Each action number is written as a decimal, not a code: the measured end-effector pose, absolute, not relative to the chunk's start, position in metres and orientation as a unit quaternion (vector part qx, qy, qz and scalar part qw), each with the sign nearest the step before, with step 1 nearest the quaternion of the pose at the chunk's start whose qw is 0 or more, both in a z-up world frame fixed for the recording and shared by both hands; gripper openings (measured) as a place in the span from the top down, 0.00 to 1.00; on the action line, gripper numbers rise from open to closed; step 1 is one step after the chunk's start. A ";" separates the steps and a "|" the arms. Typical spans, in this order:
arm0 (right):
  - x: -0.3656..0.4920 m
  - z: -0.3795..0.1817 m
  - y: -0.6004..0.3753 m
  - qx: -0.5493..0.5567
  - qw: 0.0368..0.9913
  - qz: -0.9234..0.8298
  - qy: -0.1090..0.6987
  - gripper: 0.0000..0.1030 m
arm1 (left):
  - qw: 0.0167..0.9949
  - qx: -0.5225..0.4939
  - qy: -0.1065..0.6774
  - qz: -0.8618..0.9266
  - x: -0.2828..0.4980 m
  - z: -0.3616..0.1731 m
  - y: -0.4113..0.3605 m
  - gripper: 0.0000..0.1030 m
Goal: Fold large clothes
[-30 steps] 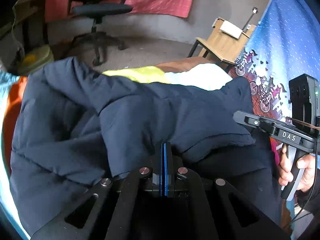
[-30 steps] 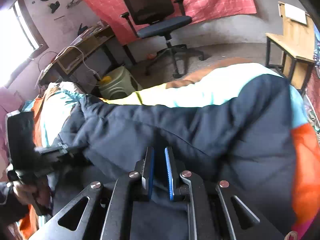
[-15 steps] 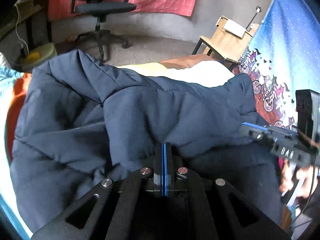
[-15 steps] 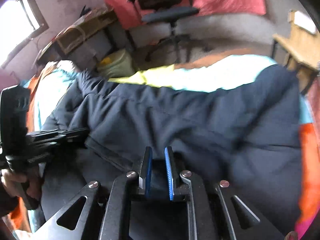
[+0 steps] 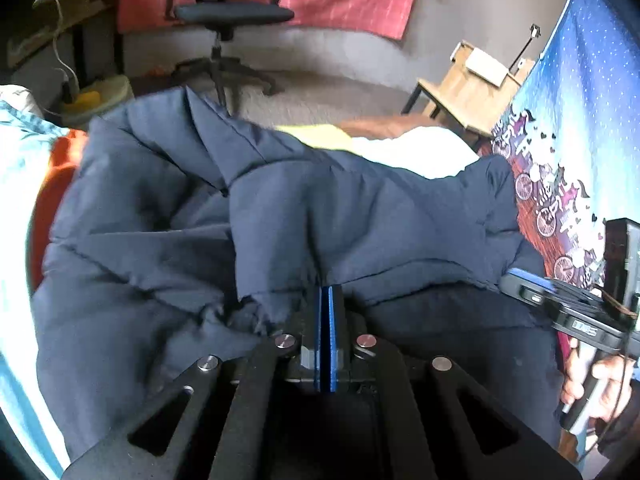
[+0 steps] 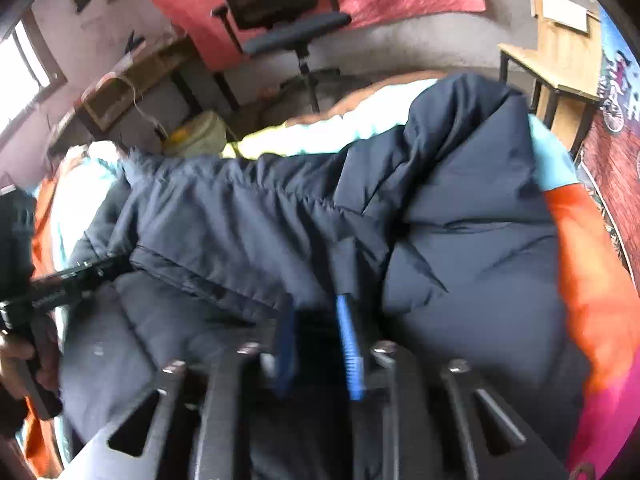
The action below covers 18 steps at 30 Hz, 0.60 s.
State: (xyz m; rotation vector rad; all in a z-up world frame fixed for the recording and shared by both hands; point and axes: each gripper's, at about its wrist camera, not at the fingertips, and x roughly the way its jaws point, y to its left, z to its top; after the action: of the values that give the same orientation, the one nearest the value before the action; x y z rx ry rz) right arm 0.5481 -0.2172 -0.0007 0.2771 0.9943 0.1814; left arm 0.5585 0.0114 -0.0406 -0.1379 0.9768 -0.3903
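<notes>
A large navy padded jacket (image 5: 320,216) lies bunched on a bed with a colourful cover (image 5: 416,148). My left gripper (image 5: 327,300) is shut, its blue pads pinching a hem fold of the jacket. In the right wrist view the jacket (image 6: 460,216) fills the middle. My right gripper (image 6: 320,320) has its blue pads apart with dark jacket fabric between them; whether it grips is unclear. The right gripper also shows at the right of the left wrist view (image 5: 568,308), and the left gripper at the left of the right wrist view (image 6: 60,284).
An office chair (image 5: 228,20) stands on the floor beyond the bed, in front of a red cloth on the wall. A wooden side table (image 5: 468,88) is at the back right. A blue patterned hanging (image 5: 576,120) borders the right side. A desk (image 6: 132,76) and yellow-green bin (image 6: 200,132) are at the left.
Both grippers have drawn the jacket's folded edge nearer and lifted it, so the fabric bunches higher. The right gripper's pads have spread wider apart. The left gripper stays shut.
</notes>
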 end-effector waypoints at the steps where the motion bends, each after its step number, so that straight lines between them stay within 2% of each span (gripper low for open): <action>1: 0.543 0.006 -0.219 0.135 0.870 0.081 0.467 0.49 | 0.868 -0.066 0.457 -0.185 0.553 -0.037 0.012 0.82; 2: 0.539 0.013 -0.220 0.137 0.874 0.080 0.459 0.46 | 0.875 -0.069 0.443 -0.184 0.546 -0.032 0.012 0.73; 3: 0.534 0.020 -0.220 0.138 0.878 0.080 0.452 0.46 | 0.881 -0.073 0.430 -0.183 0.538 -0.027 0.012 0.54; 4: 0.530 0.026 -0.220 0.138 0.881 0.080 0.445 0.44 | 0.889 -0.076 0.415 -0.179 0.529 -0.021 0.012 0.41; 8: 0.502 0.053 -0.220 0.128 0.896 0.068 0.419 0.28 | 0.899 -0.089 0.389 -0.180 0.500 -0.002 0.009 0.33; 11: 0.481 0.068 -0.214 0.123 0.906 0.056 0.401 0.20 | 0.903 -0.101 0.380 -0.174 0.478 0.011 0.012 0.24; 12: 0.474 0.073 -0.211 0.124 0.909 0.054 0.394 0.19 | 0.905 -0.106 0.375 -0.173 0.469 0.016 0.014 0.20; 13: 0.470 0.076 -0.209 0.125 0.911 0.053 0.389 0.16 | 0.906 -0.107 0.371 -0.170 0.463 0.021 0.016 0.11; 15: 0.451 0.086 -0.202 0.127 0.918 0.049 0.373 0.12 | 0.912 -0.110 0.361 -0.159 0.445 0.032 0.024 0.02; 18: 0.430 0.098 -0.192 0.124 0.922 0.050 0.364 0.04 | 0.920 -0.110 0.344 -0.153 0.414 0.049 0.034 0.02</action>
State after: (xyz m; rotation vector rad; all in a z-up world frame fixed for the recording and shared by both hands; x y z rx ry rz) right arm 0.4302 -0.1924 0.0976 0.2540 0.7482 0.1033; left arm 0.4145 0.0339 0.0493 -0.2264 0.7063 -0.3142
